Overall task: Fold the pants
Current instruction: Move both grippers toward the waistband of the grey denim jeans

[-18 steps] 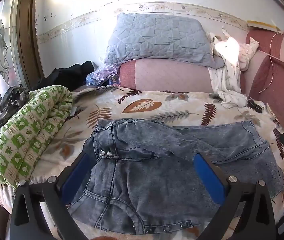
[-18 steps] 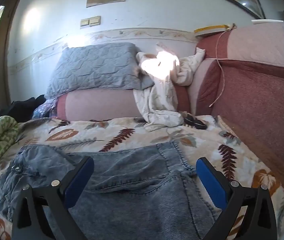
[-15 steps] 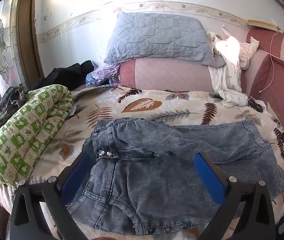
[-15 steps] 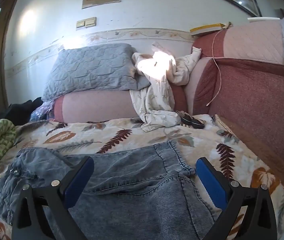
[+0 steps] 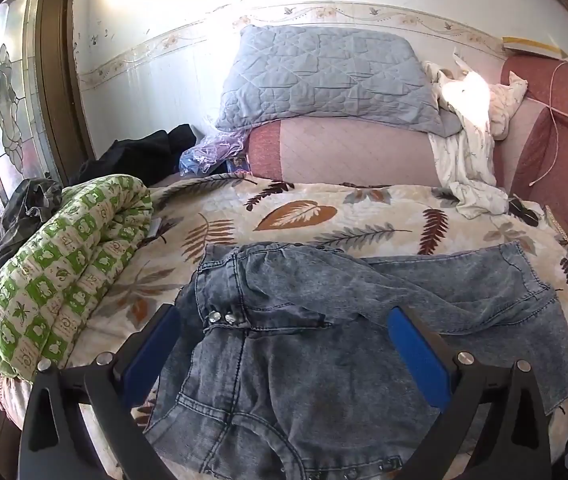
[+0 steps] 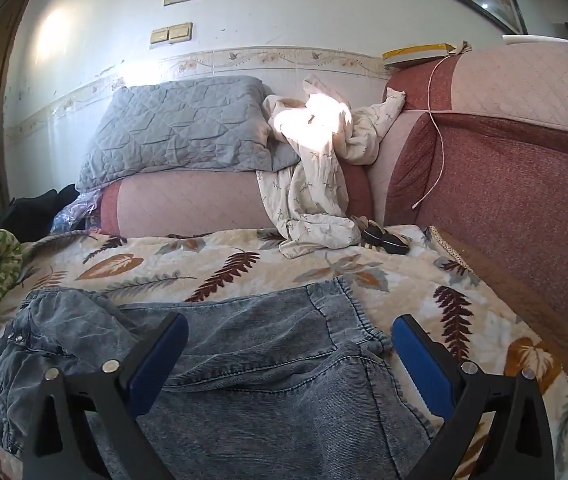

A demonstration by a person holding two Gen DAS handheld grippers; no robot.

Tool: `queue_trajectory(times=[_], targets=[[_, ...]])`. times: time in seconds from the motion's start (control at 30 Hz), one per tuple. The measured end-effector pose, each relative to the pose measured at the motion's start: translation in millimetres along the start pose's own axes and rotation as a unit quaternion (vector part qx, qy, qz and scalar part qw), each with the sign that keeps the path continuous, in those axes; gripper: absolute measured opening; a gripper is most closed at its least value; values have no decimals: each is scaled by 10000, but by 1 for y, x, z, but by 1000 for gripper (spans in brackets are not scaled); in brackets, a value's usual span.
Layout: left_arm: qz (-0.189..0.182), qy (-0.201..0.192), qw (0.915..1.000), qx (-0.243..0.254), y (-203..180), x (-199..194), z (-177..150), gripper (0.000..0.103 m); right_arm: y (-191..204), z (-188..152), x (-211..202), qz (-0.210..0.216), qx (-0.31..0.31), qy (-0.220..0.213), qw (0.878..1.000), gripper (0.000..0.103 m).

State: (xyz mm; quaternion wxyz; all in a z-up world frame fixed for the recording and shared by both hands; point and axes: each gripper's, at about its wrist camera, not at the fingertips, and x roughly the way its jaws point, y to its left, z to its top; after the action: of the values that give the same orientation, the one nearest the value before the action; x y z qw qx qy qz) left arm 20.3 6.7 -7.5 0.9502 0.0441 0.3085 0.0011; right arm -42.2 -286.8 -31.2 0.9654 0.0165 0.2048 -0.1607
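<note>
So the pants [image 5: 323,340], faded blue denim, are lying crumpled on the bed [image 5: 323,216], on top of a leaf-print cover. Waistband with the metal studs [image 5: 220,316] sits toward the left, one leg is flopped across the other, hems out to the right. Left hand-held gripper [image 5: 284,344] hangs above the waist area, jaws spread wide, nothing between them. Right hand-held gripper [image 6: 289,354] is the same deal over the leg end, wide open and holding nothing. There's a rolled green-patterned quilt [image 5: 64,272] at the bed's left edge and a grey pillow [image 5: 323,76] at the back.
</note>
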Motion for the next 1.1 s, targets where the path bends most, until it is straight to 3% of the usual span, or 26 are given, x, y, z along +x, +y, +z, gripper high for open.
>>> queue_trajectory(times=[0.47, 0.73, 0.87, 1.1], targets=[[175, 114, 9998, -20, 13, 28, 1, 103, 11, 1, 21, 34, -103, 155, 9998, 103], [221, 340, 9992, -9, 21, 63, 4, 103, 15, 12, 45, -19, -223, 120, 9997, 103], [313, 443, 9984, -138, 28, 91, 15, 103, -1, 28, 68, -34, -55, 137, 9999, 103], [479, 408, 9980, -79, 25, 132, 40, 103, -37, 43, 116, -70, 372, 574, 9976, 103]])
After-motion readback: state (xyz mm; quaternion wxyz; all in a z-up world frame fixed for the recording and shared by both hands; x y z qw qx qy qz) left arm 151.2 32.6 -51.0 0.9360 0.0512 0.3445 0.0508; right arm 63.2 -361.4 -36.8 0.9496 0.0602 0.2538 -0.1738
